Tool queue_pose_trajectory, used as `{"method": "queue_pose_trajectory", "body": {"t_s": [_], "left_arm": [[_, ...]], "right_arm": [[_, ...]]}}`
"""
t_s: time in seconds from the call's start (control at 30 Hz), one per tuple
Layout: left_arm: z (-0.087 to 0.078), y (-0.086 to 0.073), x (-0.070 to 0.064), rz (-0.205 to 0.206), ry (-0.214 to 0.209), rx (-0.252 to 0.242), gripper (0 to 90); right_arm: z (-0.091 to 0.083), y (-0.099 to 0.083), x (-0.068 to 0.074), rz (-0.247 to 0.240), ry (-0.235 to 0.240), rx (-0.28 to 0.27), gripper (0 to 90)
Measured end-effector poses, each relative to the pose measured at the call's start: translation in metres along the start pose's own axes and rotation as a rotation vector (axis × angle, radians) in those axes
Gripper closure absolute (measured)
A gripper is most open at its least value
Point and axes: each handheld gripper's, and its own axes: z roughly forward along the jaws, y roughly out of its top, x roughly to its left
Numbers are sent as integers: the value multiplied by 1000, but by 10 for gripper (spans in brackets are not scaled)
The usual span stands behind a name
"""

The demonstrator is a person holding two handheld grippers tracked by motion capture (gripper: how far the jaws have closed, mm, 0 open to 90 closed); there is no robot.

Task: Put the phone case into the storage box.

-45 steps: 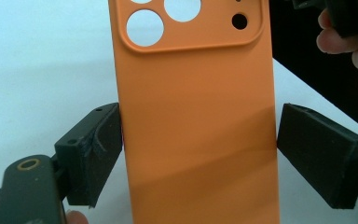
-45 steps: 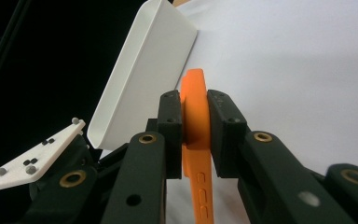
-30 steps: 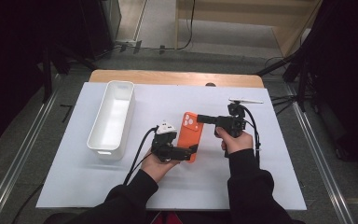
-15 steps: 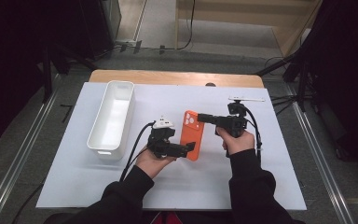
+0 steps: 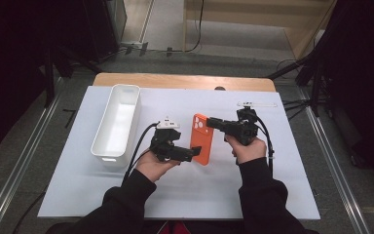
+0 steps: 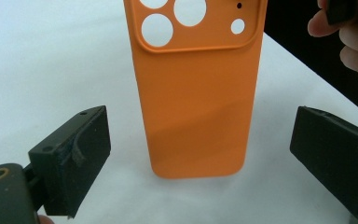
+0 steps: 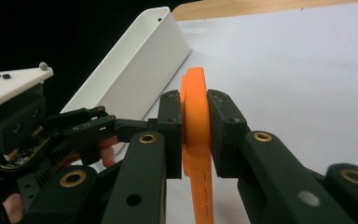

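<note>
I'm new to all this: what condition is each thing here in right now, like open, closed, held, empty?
Orange phone case: held on edge, camera cutouts facing the left claw.
Right claw: shut on the case's side edge.
Left claw: open, jaws on either side of the case's lower end, not touching it.
White bin: upright on the white sheet, looks empty.

The left gripper (image 5: 193,152) has drawn back from the orange phone case (image 5: 202,139): a second ago its fingers reached the case's lower edge, now the jaws stand spread with the case's bottom end between them, untouched, well short of either finger (image 6: 72,161).
</note>
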Motion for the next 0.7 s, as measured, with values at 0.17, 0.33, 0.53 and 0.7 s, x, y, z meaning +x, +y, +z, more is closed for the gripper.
{"method": "queue_pose_trajectory", "body": {"t_s": [0.17, 0.33, 0.53, 0.7], "left_arm": [[-3, 2, 2, 1, 4, 5, 51], [-3, 2, 4, 6, -10, 20, 52], [-2, 1, 3, 24, 10, 35, 52], [-2, 1, 4, 48, 22, 46, 52]], "right_arm": [[0, -2, 7, -44, -34, -19, 749], [0, -4, 13, -106, -83, -49, 749], [0, -7, 15, -134, -108, -76, 749], [1, -10, 15, -140, -117, -88, 749]]}}
